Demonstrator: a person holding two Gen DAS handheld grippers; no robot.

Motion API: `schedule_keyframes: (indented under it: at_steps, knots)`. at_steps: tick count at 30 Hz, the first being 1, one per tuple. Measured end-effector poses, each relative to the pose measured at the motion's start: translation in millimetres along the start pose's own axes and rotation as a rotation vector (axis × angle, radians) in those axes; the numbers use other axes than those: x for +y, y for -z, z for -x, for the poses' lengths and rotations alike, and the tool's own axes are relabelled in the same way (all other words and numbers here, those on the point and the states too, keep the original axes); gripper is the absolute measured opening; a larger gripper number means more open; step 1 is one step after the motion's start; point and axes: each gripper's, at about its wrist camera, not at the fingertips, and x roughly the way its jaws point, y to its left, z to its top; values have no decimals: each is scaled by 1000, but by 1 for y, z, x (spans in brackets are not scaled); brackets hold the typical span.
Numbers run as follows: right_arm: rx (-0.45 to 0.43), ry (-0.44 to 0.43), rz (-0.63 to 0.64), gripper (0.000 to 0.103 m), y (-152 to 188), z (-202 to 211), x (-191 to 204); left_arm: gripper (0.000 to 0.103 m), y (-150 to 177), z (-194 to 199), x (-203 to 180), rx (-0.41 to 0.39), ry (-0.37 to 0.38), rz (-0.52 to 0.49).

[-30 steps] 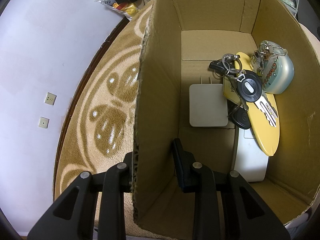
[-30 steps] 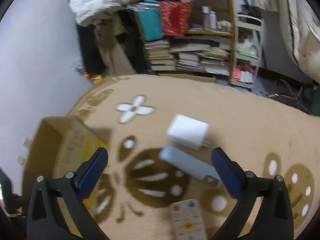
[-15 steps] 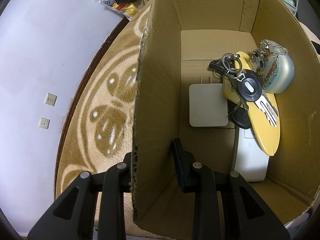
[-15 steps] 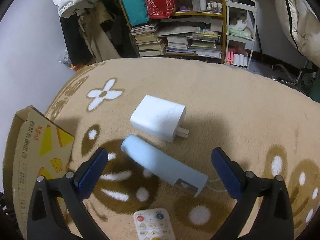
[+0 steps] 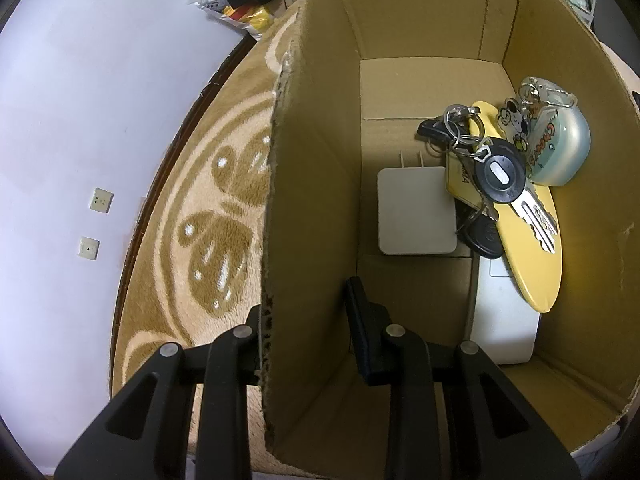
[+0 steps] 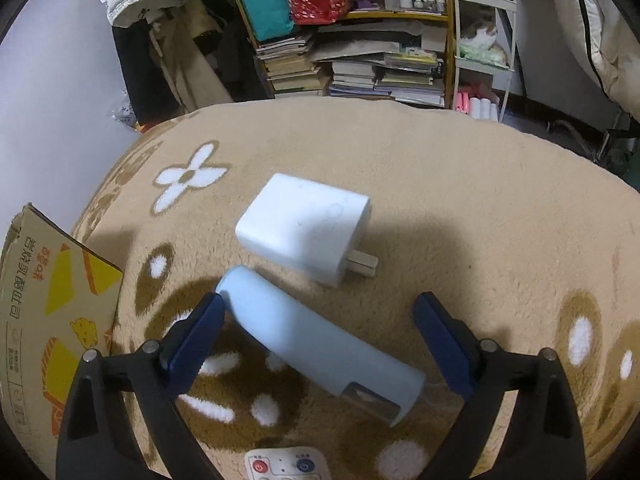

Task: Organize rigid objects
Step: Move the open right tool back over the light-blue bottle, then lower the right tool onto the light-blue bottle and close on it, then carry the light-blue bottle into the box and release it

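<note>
remote (image 6: 286,465): cut by bottom edge | white device (image 5: 505,320): partly under yellow paddle (image 5: 528,256)

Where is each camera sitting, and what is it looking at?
Left wrist: sits on the left gripper, looks down into the cardboard box whose wall its fingers straddle; keys inside.
Right wrist: sits on the right gripper, looks over the carpet at the blue power bank between its open fingers.
Shared: both show the box and carpet.
</note>
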Motion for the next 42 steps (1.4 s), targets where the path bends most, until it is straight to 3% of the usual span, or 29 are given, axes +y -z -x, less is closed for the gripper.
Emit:
schedule_keyframes:
  at_steps: [5, 12, 14, 16, 19, 28, 36, 42]
  knots:
    - [23, -5, 34, 92, -1, -2, 9, 28, 0, 0, 0, 1, 1, -2]
    - [65, 94, 111, 64, 2, -7, 17, 28, 0, 0, 0, 2, 1, -2]
    - [62, 103, 121, 52, 2, -4, 19, 28, 0, 0, 0, 2, 0, -3]
    - [8, 114, 139, 29, 4, 3, 20, 28, 0, 0, 0, 2, 2, -1]
    - [-46, 70, 137, 28, 8, 13, 24, 28, -1, 0, 1, 3, 2, -3]
    - [-80, 38, 202, 28, 6, 33, 65, 29, -2, -1, 3, 4, 9, 2]
    - [-161, 1, 165, 28, 2, 97, 106, 29, -1, -1, 3, 1, 9, 6]
    - [-197, -105, 192, 28, 3, 134, 137, 29, 0, -1, 4, 1, 11, 7]
